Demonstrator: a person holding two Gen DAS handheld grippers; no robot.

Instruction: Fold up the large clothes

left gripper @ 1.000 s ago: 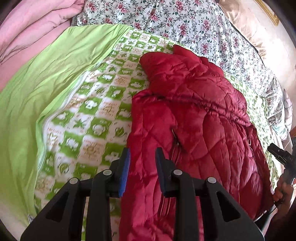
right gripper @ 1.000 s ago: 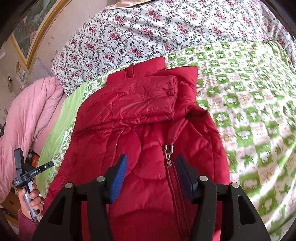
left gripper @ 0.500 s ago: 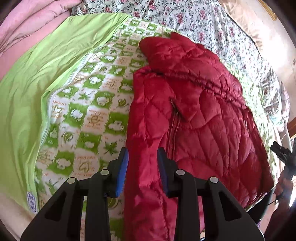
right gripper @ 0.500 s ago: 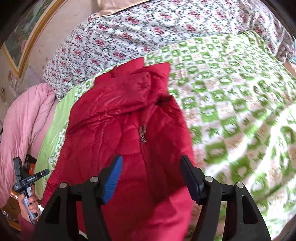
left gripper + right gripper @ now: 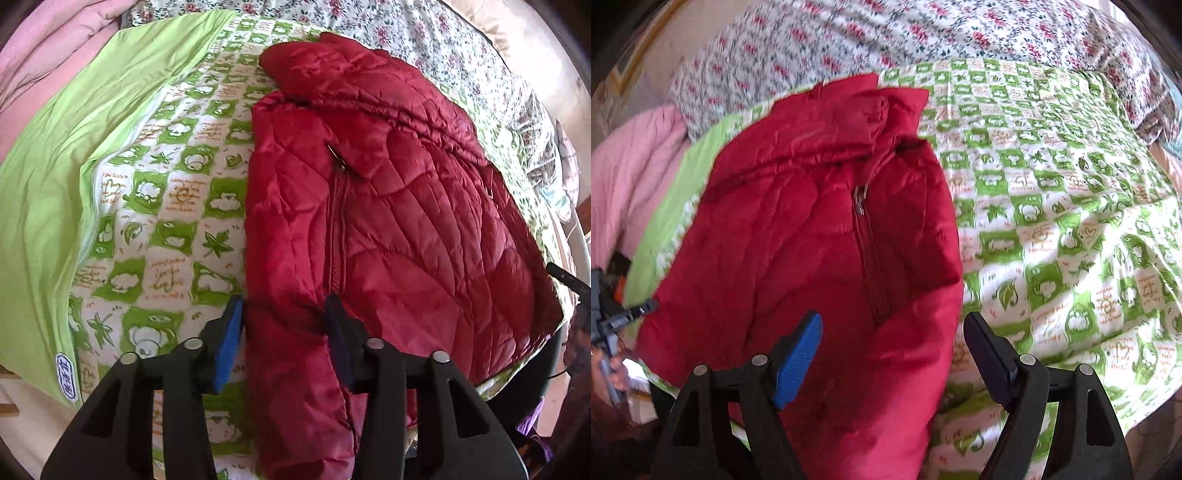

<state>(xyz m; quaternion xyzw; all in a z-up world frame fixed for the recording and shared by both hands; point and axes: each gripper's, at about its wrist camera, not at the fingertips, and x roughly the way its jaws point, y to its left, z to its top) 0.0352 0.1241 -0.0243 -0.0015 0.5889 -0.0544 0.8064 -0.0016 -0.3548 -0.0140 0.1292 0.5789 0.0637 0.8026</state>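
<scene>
A red quilted puffer jacket (image 5: 399, 206) lies zipped on the bed, collar at the far end, hem hanging over the near edge. It also shows in the right wrist view (image 5: 798, 236). My left gripper (image 5: 282, 321) is open, its jaws either side of the jacket's left front near the hem, close to the zipper (image 5: 338, 225). My right gripper (image 5: 894, 339) is open wide above the jacket's right hem corner, which is bunched and raised. Neither holds fabric.
A green-and-white patterned sheet (image 5: 166, 206) covers the bed, with a plain lime sheet (image 5: 55, 155) and a pink quilt (image 5: 40, 48) beside it. A floral cover (image 5: 923, 33) lies at the far end. The patterned sheet (image 5: 1071, 221) spreads to the right.
Both grippers have pulled back toward the jacket's hem at the near bed edge. The left jaws have opened wider and the right jaws too. The right view is blurred by motion.
</scene>
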